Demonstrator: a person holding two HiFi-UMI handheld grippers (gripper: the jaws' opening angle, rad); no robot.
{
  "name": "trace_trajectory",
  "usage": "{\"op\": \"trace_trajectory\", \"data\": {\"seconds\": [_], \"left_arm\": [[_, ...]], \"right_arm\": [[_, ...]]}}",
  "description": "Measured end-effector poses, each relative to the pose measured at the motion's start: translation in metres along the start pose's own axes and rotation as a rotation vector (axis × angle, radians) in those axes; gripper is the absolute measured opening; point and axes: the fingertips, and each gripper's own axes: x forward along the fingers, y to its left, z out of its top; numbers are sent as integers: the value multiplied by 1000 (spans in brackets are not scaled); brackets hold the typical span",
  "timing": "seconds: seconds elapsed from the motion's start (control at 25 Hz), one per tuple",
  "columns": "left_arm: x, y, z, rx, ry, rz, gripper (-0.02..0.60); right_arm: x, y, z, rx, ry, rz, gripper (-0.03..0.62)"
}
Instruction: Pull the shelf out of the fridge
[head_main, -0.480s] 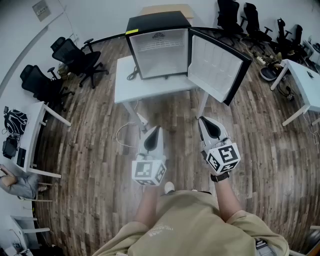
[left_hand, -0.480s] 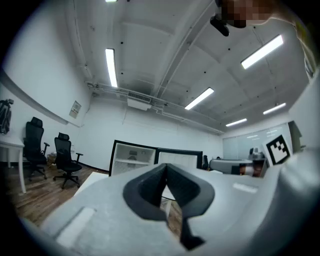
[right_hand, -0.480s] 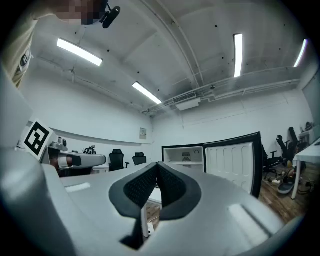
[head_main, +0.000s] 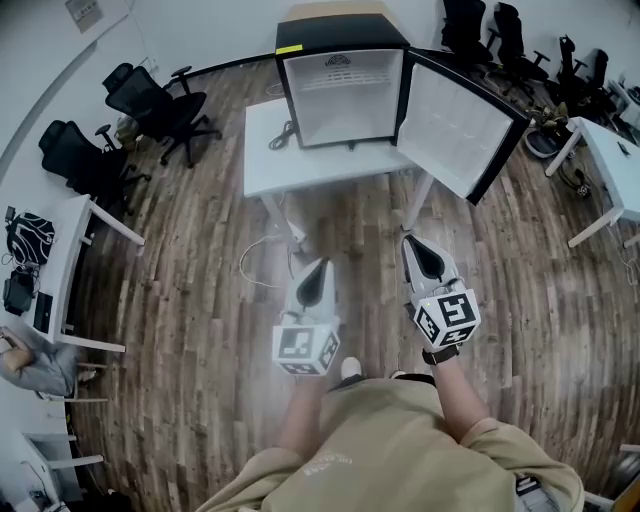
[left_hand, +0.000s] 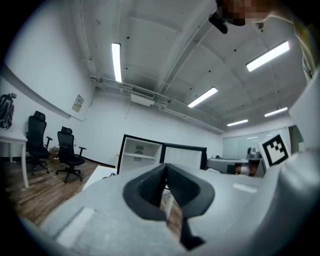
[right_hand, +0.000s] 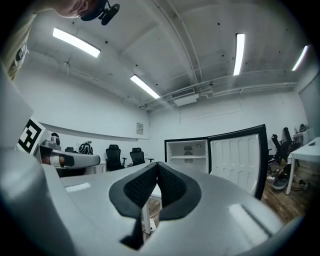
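Observation:
A small black fridge (head_main: 345, 90) stands on a white table (head_main: 300, 165), its door (head_main: 460, 125) swung open to the right. Inside its white interior a thin shelf (left_hand: 141, 156) lies across the upper part, also seen as the shelf (right_hand: 186, 157) in the right gripper view. My left gripper (head_main: 318, 265) and right gripper (head_main: 412, 242) hang side by side over the wooden floor, well short of the table. Both point toward the fridge with jaws closed together and nothing between them. The left gripper (left_hand: 166, 167) and right gripper (right_hand: 157, 165) tips show no gap.
Black office chairs (head_main: 160, 105) stand at the left, more chairs (head_main: 500, 40) at the back right. White desks sit at the right (head_main: 610, 170) and left (head_main: 70, 250). A cable (head_main: 255, 265) lies on the floor by the table legs; another cable (head_main: 285, 135) is coiled on the table.
The fridge and table have shifted right and slightly nearer in the head view as the person moved. Both grippers keep their places and stay closed.

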Motion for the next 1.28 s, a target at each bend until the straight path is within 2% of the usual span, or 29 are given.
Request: {"op": "trace_trajectory", "data": {"seconds": [0.32, 0.44, 0.6, 0.76, 0.96, 1.12, 1.2, 1.28], "left_arm": [[-28, 67, -27, -60, 25, 68, 0], [-28, 78, -37, -78, 35, 74, 2], [-18, 84, -40, -86, 46, 60, 2], [11, 99, -50, -134, 75, 74, 2], [97, 97, -66, -122, 128, 24, 2], [181, 111, -75, -126, 150, 75, 2], [228, 114, -68, -111, 131, 103, 2], [270, 114, -54, -99, 107, 98, 2]], "right_arm": [[17, 50, -20, -50, 72, 61, 7], [29, 58, -27, -59, 93, 83, 8], [52, 59, -30, -44, 102, 109, 8], [86, 58, -39, -32, 112, 164, 8], [146, 3, -58, 20, 116, 173, 7], [208, -67, -62, 104, 118, 169, 8], [242, -107, -54, 159, 120, 187, 8], [274, -140, -42, 171, 116, 218, 8]]}}
